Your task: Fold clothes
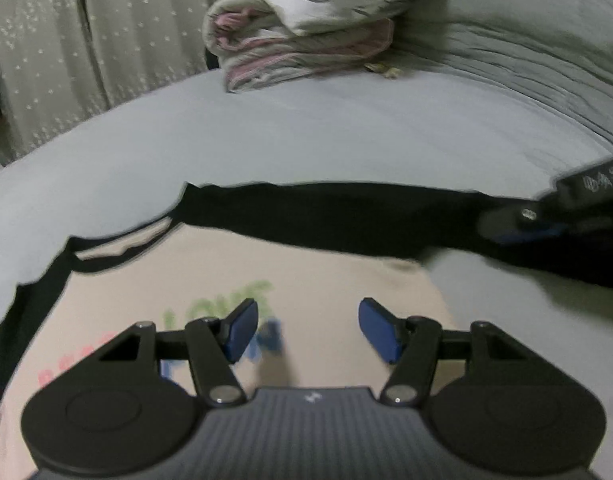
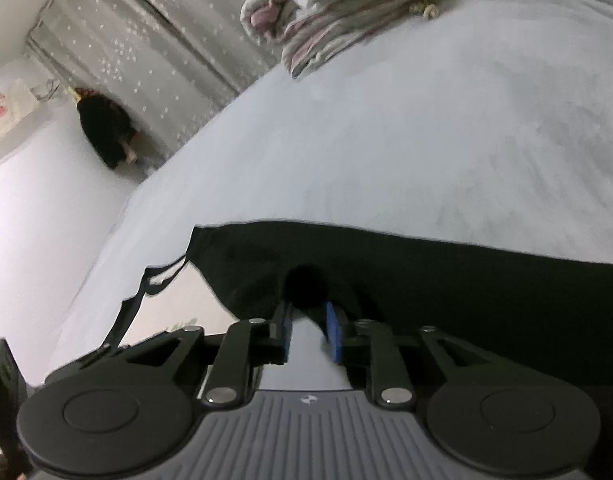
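Observation:
A beige shirt [image 1: 242, 272] with black sleeves and coloured lettering lies on the grey bed. One black sleeve [image 1: 346, 216] stretches across its top toward the right. My left gripper [image 1: 308, 326] is open and empty, hovering over the shirt's printed chest. My right gripper [image 2: 308, 328] is shut on the black sleeve [image 2: 426, 280], whose cloth bunches between the blue pads. In the left wrist view the right gripper [image 1: 554, 212] shows at the right edge, at the sleeve's end.
A folded pile of white and pink bedding [image 1: 302, 28] sits at the far side of the bed [image 1: 306, 128]. A dotted curtain [image 1: 66, 48] hangs behind. In the right wrist view, a white floor [image 2: 34, 240] and a dark object [image 2: 106, 132] lie beside the bed.

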